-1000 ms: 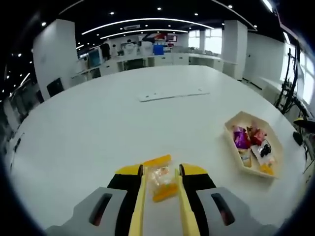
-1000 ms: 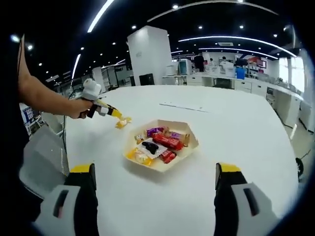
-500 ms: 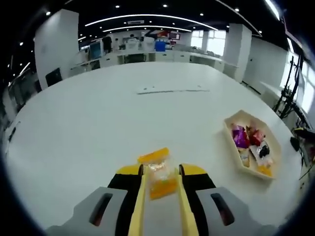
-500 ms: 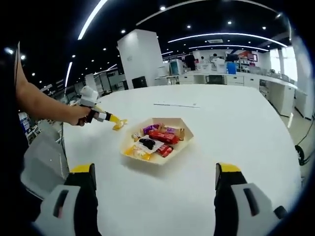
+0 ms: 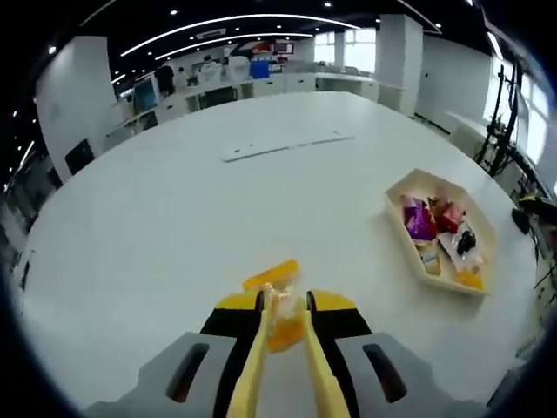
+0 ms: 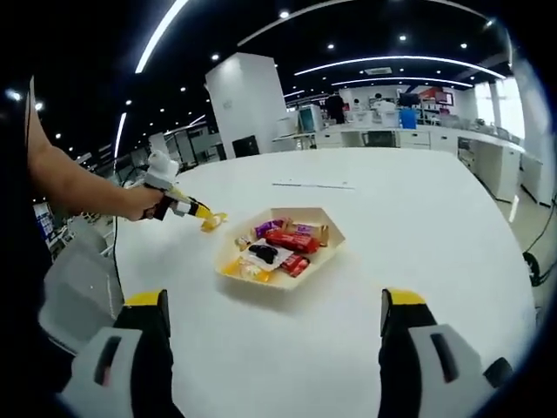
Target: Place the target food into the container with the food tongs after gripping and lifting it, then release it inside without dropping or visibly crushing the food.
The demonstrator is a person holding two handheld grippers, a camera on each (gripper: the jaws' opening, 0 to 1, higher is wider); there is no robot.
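An orange and clear snack packet is pinched between the yellow tongs that my left gripper squeezes; it hangs just above the white table. The hexagonal cream tray with several wrapped snacks lies to the right. In the right gripper view the same tray sits mid-table, and the left gripper with the packet hovers to its left, held by a person's hand. My right gripper stands wide open with nothing between its fingers.
A thin white strip lies on the far side of the table. A grey mesh chair stands at the table's left edge. Desks and monitors line the back of the office. Cables hang near the right edge.
The tongs have closed tighter on the packet, and the left view has tilted and shifted slightly. The right gripper has hardly moved.
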